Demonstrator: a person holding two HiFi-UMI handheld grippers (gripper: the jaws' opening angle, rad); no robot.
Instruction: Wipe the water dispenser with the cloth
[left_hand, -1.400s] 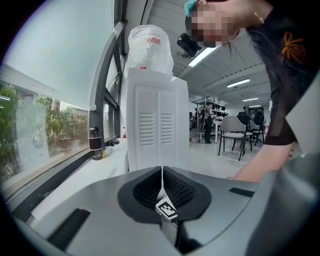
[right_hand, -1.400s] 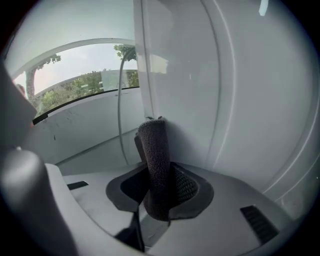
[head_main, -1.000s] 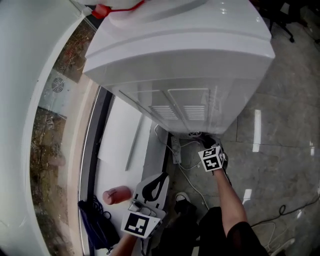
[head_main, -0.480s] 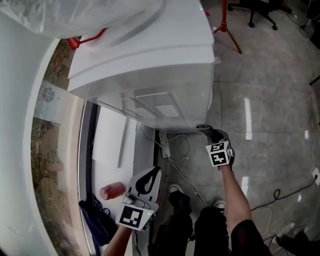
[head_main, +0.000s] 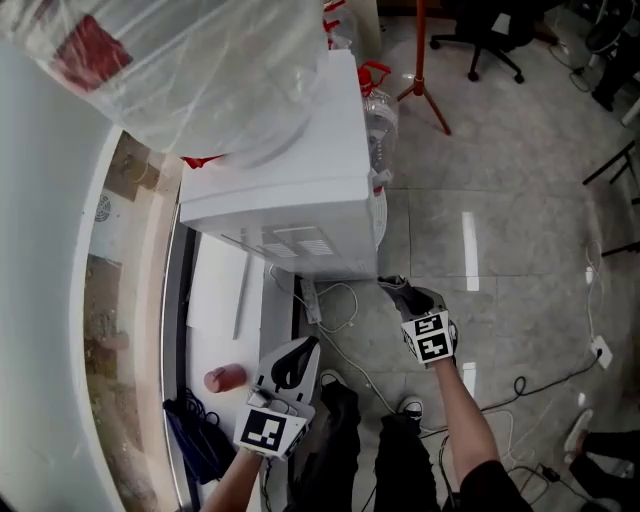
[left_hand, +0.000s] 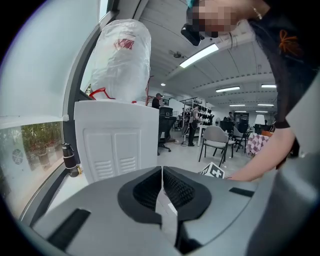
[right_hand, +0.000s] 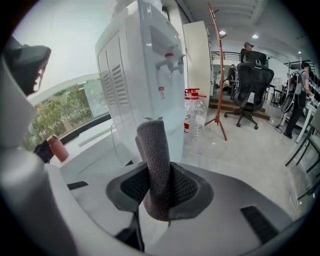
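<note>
Your right tool (right_hand: 159, 189) clamps the rolled grey cloth (right_hand: 153, 150) upright, aimed at the white water dispenser (right_hand: 142, 75) standing near ahead, seemingly ready to wipe its side, while your left tool (left_hand: 162, 187) hangs low, jaws pressed together on nothing, probably kept clear.

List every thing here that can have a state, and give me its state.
left tongs, shut, nothing between them.
right tongs, shut on the cloth.
cloth, folded, standing up out of the right tongs.
water dispenser, standing upright.
bagged bottle, seated on top of the water dispenser.
spare bottles, upright on the floor beside the water dispenser.
</note>
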